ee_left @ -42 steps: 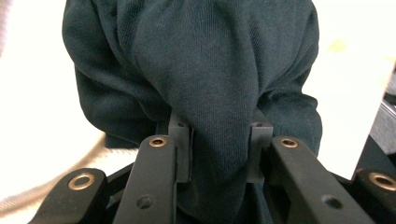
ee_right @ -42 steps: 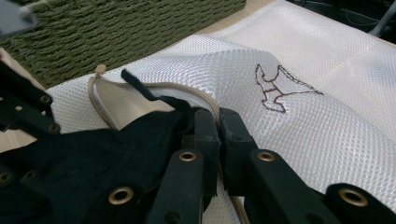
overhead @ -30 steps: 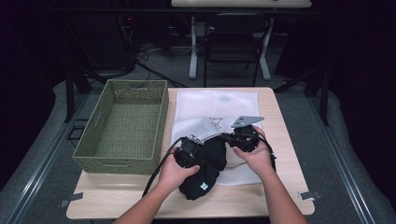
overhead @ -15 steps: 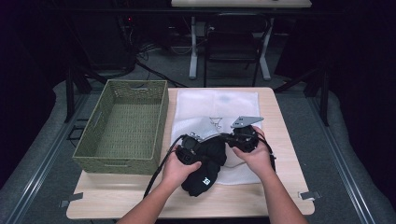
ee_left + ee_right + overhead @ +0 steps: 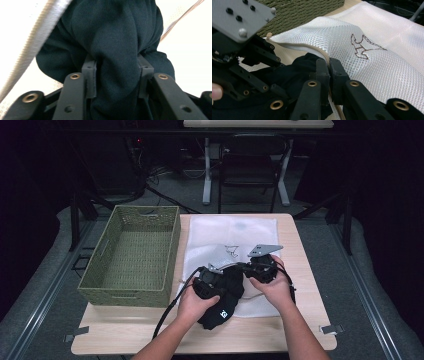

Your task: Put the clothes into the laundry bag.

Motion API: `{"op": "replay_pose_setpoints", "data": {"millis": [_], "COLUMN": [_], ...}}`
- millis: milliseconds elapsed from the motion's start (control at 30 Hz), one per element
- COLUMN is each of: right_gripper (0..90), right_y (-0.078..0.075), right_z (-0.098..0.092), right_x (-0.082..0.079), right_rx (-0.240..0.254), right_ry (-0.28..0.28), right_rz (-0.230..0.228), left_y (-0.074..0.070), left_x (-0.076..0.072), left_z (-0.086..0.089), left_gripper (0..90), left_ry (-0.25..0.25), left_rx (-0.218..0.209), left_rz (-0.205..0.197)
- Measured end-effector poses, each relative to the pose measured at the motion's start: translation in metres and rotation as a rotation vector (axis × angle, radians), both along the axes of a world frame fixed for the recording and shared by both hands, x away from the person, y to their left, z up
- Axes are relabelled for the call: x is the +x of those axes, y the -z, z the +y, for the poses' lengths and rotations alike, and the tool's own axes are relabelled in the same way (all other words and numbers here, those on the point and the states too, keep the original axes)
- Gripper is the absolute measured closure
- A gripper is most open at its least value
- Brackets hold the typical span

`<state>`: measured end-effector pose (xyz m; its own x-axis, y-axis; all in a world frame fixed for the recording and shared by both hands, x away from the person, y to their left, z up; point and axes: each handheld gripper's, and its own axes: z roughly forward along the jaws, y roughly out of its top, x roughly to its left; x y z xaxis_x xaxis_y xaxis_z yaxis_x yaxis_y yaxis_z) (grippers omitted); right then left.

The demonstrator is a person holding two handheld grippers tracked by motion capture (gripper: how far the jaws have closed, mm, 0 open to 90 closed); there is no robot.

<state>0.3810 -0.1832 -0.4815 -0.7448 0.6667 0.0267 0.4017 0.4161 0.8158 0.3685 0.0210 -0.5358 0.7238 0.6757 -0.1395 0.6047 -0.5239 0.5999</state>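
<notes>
Beside an olive basket [image 5: 131, 255], left gripper [image 5: 116, 75] loosening around dark garment [image 5: 115, 35]; right gripper [image 5: 329, 68] pinching mesh bag [image 5: 372, 52].

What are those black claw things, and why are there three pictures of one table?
A person holds a two-jawed grabbing tool in each hand. One camera looks down from above; the others ride on the tools. On the pale wooden table lie a green woven basket and a white mesh laundry bag. The left gripper has dark knitted clothing between its jaws, which have just been opening. The right gripper pinches the bag's zipped edge, as if holding it open for stuffing.
</notes>
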Motion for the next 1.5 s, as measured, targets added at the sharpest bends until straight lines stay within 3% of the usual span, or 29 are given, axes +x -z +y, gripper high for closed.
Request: {"op": "replay_pose_setpoints", "data": {"millis": [67, 367, 600, 733, 900, 1267, 1500], "right_gripper": [86.9, 86.8, 86.8, 86.8, 86.7, 86.7, 86.7], "right_y": [0.0, 0.0, 0.0, 0.001, 0.001, 0.002, 0.002], "right_z": [0.0, -0.001, -0.001, -0.001, -0.002, -0.002, -0.002], "right_x": [0.0, 0.0, 0.0, 0.0, 0.0, 0.0, 0.0], "right_rx": [0.001, 0.007, 0.004, 0.001, 0.002, 0.002, 0.002], "right_ry": [0.001, 0.003, 0.004, 0.004, 0.007, 0.007, 0.012], "right_rz": [0.0, 0.0, 0.002, 0.005, 0.005, 0.006, 0.011], "left_y": [0.003, 0.007, 0.011, 0.009, 0.002, -0.019, -0.024], "left_x": [-0.002, 0.0, -0.001, -0.002, -0.006, -0.029, -0.048], "left_z": [-0.003, -0.005, -0.004, -0.002, -0.001, 0.013, 0.029], "left_gripper": [58.5, 51.7, 45.9, 44.6, 43.6, 39.4, 39.2], "left_ry": [-0.016, -0.043, -0.063, -0.065, -0.064, -0.022, -0.025], "left_rx": [0.02, 0.037, -0.014, -0.016, -0.056, -0.058, -0.088], "left_rz": [-0.02, -0.004, 0.003, 0.0, -0.002, -0.025, -0.034]}}
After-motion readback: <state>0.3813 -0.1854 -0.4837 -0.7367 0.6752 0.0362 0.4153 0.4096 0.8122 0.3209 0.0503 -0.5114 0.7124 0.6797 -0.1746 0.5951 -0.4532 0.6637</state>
